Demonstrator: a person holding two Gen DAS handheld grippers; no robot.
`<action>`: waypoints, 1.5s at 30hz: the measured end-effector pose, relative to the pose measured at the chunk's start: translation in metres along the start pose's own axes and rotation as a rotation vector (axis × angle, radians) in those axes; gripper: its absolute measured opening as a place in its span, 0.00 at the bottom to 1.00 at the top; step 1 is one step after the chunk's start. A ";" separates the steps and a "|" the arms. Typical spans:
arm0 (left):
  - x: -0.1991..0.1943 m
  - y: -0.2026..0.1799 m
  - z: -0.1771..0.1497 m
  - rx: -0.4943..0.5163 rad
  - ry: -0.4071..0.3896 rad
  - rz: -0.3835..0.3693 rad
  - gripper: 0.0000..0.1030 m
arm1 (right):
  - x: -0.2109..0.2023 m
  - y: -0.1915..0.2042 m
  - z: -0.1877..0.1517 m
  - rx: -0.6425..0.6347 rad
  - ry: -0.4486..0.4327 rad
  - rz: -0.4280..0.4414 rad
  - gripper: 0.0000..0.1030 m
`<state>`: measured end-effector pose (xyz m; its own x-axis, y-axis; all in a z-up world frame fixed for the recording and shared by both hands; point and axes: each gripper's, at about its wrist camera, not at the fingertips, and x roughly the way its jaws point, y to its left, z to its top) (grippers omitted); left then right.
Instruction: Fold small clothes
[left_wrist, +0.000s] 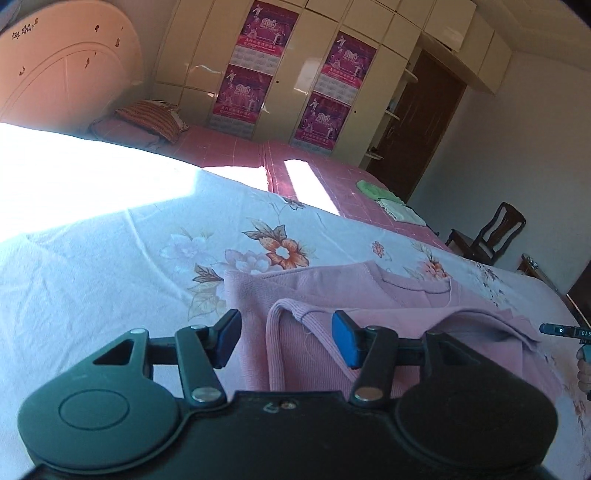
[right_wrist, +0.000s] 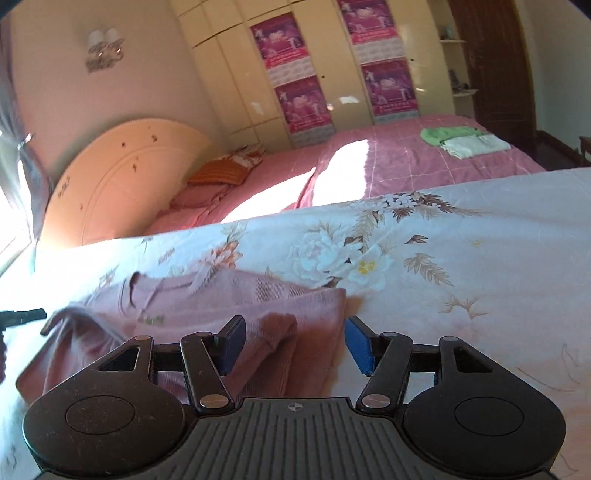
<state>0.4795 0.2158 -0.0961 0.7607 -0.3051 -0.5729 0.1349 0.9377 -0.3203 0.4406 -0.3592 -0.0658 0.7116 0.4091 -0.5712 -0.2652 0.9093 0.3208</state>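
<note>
A pink garment (left_wrist: 369, 306) is laid on the floral sheet (left_wrist: 110, 277), one ribbed edge folded over. Folded green and white cloths (right_wrist: 461, 138) are seen well apart on the pink bedspread (right_wrist: 388, 166). Left gripper (left_wrist: 284, 338) — jaws spread, held low over the folded edge. Right gripper (right_wrist: 295, 341) — spread likewise, nothing pinched, over the garment's corner.

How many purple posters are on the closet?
4. Two stacked on the left door, upper and lower; two stacked on the right door, upper and lower. None looks hidden.
</note>
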 end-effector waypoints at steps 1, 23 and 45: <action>-0.002 0.000 -0.003 0.010 0.010 0.009 0.46 | 0.001 0.005 -0.006 -0.049 0.030 0.000 0.58; 0.089 -0.030 0.024 0.066 0.102 0.037 0.42 | 0.092 0.010 0.038 0.025 0.030 -0.040 0.37; 0.064 -0.017 0.023 -0.019 -0.038 0.090 0.04 | 0.091 0.011 0.027 0.070 -0.064 -0.127 0.07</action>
<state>0.5403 0.1844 -0.1103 0.7926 -0.2134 -0.5711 0.0537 0.9575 -0.2834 0.5201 -0.3143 -0.0940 0.7768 0.2839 -0.5622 -0.1263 0.9447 0.3026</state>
